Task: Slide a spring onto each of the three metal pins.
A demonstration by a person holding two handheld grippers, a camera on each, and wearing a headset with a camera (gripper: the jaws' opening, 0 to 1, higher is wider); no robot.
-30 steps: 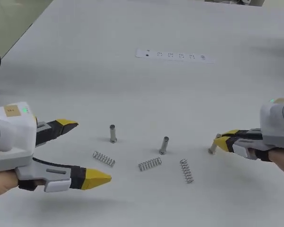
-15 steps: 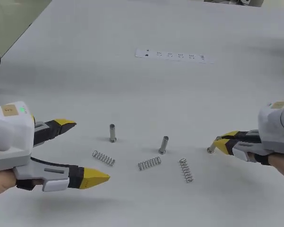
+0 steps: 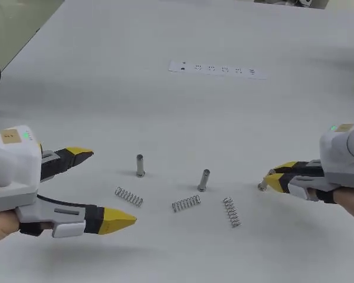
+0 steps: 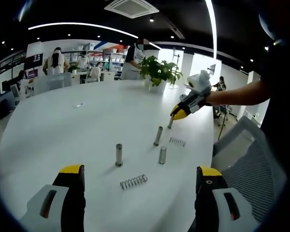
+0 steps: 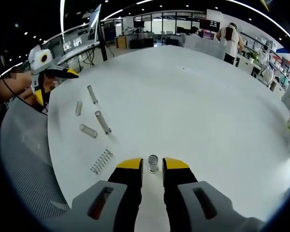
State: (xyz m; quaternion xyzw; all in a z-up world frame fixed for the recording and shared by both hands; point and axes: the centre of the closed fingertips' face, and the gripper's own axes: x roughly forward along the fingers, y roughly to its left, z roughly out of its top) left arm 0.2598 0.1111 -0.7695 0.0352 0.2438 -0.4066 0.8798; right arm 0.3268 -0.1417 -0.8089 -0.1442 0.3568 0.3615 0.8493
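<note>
Change over the last second: your right gripper (image 3: pixel 274 178) has kept its tips at the right pin (image 3: pixel 263 186) while its body sinks a touch. Your left gripper (image 3: pixel 106 187) has drifted slightly toward you. Pins and springs have not moved on the table (image 3: pixel 165 118). Reading: no spring is fitted yet, and the step in hand looks like securing the first pin. Right gripper: jaws nearly together, one on each side of the right pin. The right gripper view shows a sliver of tabletop on either side, so you appear to straddle the pin rather than clamp it. Left gripper: jaws spread wide, holding nothing, well left of the middle pin (image 3: pixel 204 180) and nearer you. Middle pin: standing, shank bare. Left pin (image 3: pixel 140 166): standing, left of the middle pin and slightly farther from you, bare. Right pin: right of the middle pin, slightly nearer you, bare. Middle spring (image 3: pixel 186 204): lying flat, just left of the middle pin on your side. Right spring (image 3: pixel 232 212): lying flat, just right of the middle pin on your side. Left spring (image 3: pixel 129 197): lying flat, well left of the middle pin on your side. Power strip (image 3: pixel 212 68): well beyond the middle pin. Containers: the pins are the only receivers here. Each carries nothing, and all three springs lie loose.
</note>
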